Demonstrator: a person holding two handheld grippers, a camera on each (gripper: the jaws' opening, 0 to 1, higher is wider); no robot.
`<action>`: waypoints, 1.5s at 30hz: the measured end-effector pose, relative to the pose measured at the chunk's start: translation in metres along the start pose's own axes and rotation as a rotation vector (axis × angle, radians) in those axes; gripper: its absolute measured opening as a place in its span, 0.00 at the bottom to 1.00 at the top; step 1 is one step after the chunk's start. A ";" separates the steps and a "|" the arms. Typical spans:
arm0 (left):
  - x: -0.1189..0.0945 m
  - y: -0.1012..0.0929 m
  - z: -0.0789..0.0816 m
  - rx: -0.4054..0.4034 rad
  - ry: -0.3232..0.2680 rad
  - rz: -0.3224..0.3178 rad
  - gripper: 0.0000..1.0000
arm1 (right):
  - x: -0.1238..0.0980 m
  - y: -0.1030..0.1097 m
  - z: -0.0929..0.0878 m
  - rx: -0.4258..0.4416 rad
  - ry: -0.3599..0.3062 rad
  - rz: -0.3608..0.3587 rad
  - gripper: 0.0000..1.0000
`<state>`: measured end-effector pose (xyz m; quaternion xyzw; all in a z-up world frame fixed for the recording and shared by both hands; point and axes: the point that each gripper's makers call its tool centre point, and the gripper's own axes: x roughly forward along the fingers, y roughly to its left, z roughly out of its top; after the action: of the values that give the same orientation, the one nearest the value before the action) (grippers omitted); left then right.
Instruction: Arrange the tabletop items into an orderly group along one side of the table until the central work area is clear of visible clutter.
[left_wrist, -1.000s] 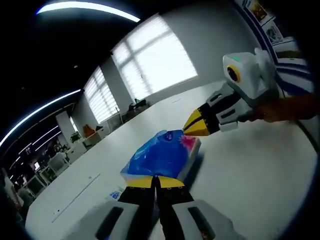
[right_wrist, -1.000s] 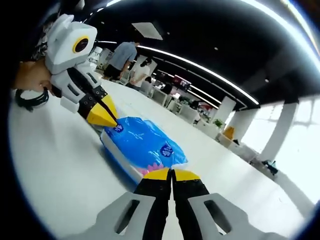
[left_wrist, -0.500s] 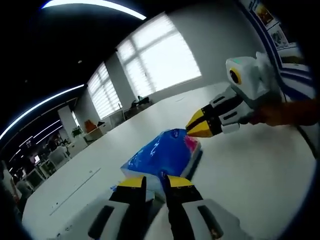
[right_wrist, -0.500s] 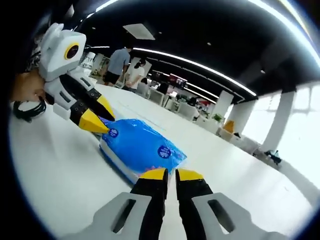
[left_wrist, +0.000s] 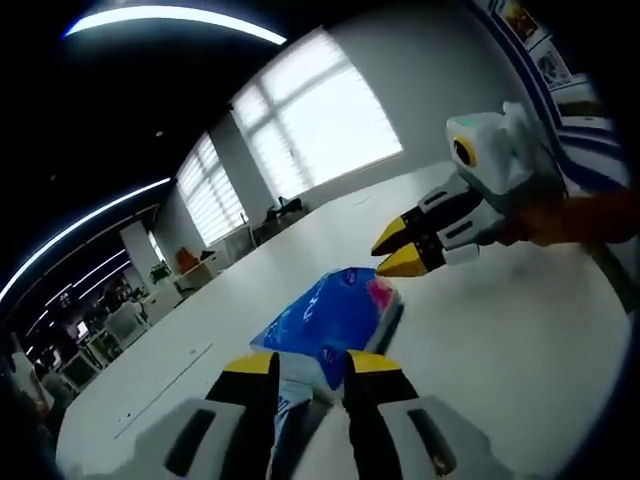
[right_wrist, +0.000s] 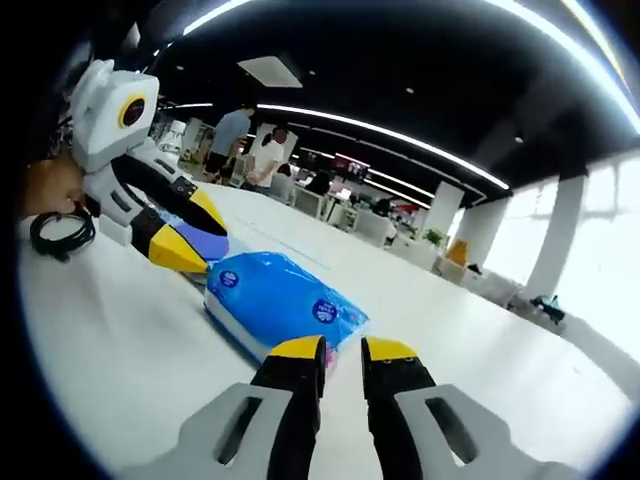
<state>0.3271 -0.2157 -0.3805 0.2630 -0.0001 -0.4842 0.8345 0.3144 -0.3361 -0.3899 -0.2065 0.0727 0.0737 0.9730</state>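
Blue packet (left_wrist: 335, 312) lies released, I think; both my hand-held grippers, left (left_wrist: 311, 364) and right (right_wrist: 342, 349), have opened narrowly.

Open-plan office: desk rows (right_wrist: 330, 205), monitors (right_wrist: 357, 166), ceiling light strips (right_wrist: 400, 135) (big windows (left_wrist: 320, 120)).

The counter (right_wrist: 120, 350) is white and smooth — on it lies one blue plastic pack (right_wrist: 275, 305), flat on its side, and a black coiled cable (right_wrist: 58, 235) near the edge.
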 end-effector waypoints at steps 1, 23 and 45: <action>-0.001 0.001 0.000 0.000 0.002 0.006 0.28 | -0.001 -0.001 0.000 0.012 0.002 -0.001 0.22; -0.024 0.019 -0.016 -0.143 0.029 0.086 0.62 | -0.010 0.007 0.007 0.041 -0.012 0.013 0.34; -0.047 0.028 -0.019 -0.142 0.043 0.118 0.73 | -0.011 0.027 0.028 0.078 -0.054 0.080 0.46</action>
<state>0.3301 -0.1582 -0.3729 0.2133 0.0365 -0.4271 0.8779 0.3023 -0.3018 -0.3736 -0.1633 0.0572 0.1150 0.9782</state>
